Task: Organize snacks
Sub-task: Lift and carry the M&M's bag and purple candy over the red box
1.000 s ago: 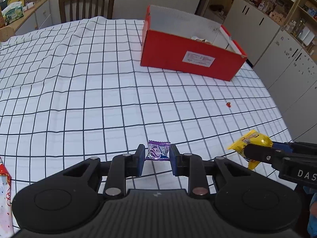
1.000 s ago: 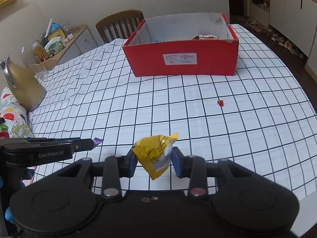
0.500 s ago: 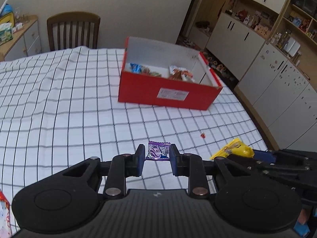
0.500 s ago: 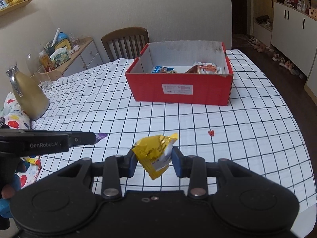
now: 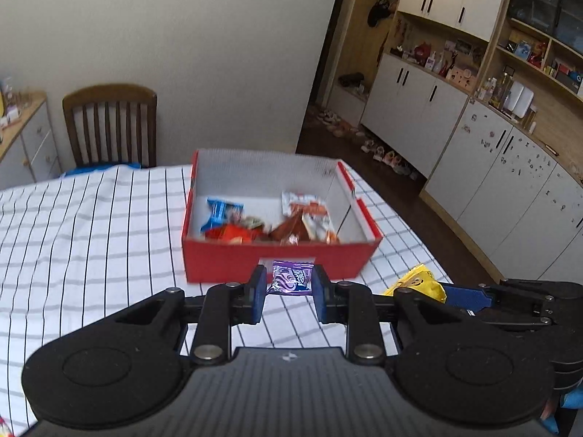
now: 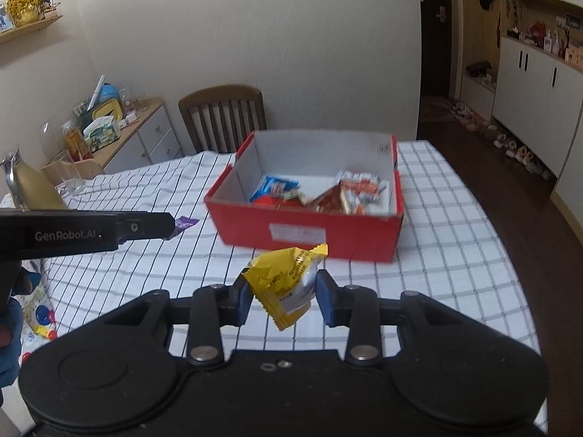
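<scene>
Checked tablecloth (image 6: 455, 218) w/ red box (image 6: 309, 233) (snacks inside), chair (image 6: 222, 116) behind; left gripper (image 5: 288, 284) pinches purple candy (image 5: 291, 277), right gripper (image 6: 283, 293) pinches yellow packet (image 6: 280, 276)

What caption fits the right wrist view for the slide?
Right gripper holds a yellow snack packet short of the red box of snacks on the checked tablecloth.

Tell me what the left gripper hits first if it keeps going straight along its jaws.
Most likely the near wall of the red box: the left gripper, shut on the purple candy, points at it. Depth is unclear, so it might clear the rim.
</scene>
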